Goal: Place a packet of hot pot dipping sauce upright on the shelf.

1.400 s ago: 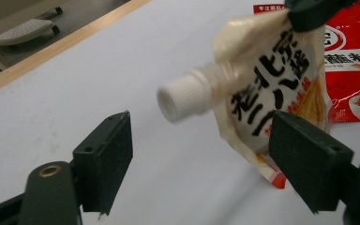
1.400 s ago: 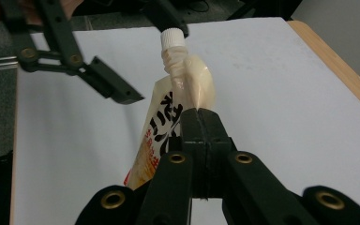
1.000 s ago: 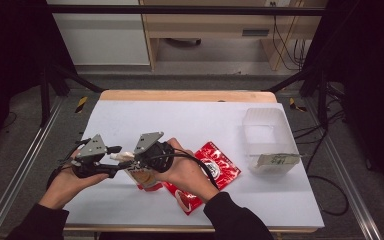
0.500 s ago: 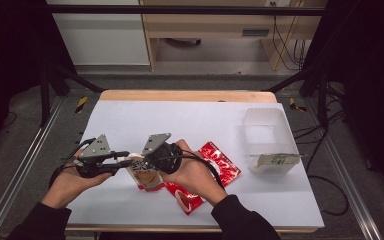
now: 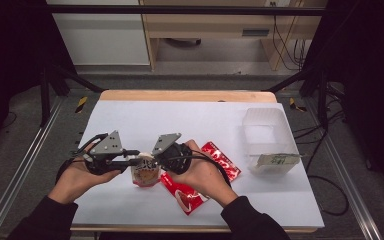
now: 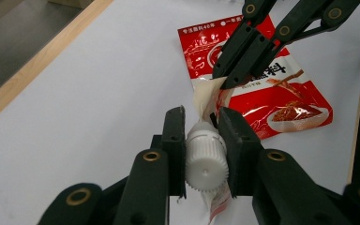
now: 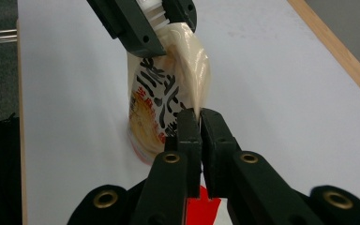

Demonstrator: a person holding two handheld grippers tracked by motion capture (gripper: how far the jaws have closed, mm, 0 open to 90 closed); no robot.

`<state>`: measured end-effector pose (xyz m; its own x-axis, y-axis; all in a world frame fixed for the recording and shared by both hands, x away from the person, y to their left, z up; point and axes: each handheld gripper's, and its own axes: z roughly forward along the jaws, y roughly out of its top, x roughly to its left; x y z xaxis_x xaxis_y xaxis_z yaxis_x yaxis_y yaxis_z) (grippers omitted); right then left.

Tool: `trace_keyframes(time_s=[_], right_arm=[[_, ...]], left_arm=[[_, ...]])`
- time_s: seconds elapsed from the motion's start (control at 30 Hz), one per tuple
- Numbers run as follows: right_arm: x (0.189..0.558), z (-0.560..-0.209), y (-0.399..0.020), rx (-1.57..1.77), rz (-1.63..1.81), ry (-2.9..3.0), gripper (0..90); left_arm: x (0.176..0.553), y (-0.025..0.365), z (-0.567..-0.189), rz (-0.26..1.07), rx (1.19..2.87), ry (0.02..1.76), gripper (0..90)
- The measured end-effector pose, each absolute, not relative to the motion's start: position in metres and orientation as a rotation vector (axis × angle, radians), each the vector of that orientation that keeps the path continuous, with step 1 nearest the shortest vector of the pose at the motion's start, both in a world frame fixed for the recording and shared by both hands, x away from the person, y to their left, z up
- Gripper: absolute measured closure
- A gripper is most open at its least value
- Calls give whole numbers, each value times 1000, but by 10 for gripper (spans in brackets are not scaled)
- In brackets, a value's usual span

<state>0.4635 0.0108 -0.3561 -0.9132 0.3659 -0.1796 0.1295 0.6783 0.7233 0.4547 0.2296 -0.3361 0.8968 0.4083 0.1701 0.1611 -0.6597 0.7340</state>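
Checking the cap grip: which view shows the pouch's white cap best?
Left gripper view: the white cap sits close up, clamped between the left claw's jaws. The right gripper view shows just its ribbed edge; in the high view it's tiny.

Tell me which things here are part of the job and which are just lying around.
In the job:
spout pouch, pinched at its edge by the right gripper
its white cap, clamped in the left gripper

Lying about:
red sachets
clear plastic tub

Spouted pouch (image 5: 145,173): cream and red with black lettering, white ribbed screw cap (image 6: 206,157) fitted. Held upright, just left of the red sachets (image 5: 190,192).
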Motion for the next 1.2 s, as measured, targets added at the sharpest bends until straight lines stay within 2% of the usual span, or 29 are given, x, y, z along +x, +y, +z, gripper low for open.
trace_keyframes(time_s=[0.27,0.37,0.47,0.63,0.8,1.2], right_arm=[[465,-349,2,414,1090,2579,840],[466,-347,-1,410,1073,2608,713],[466,-347,-2,379,1043,2647,550],[465,-348,0,328,956,2666,429],[466,-346,0,307,945,2654,378],[475,-335,5,271,916,2685,396]], left_arm=[[458,219,-324,420,2336,364,733],[459,217,-322,429,2355,350,733],[459,216,-320,429,2365,332,734],[458,214,-318,431,2366,321,733],[455,212,-317,427,2367,304,733],[453,208,-314,424,2372,269,733]])
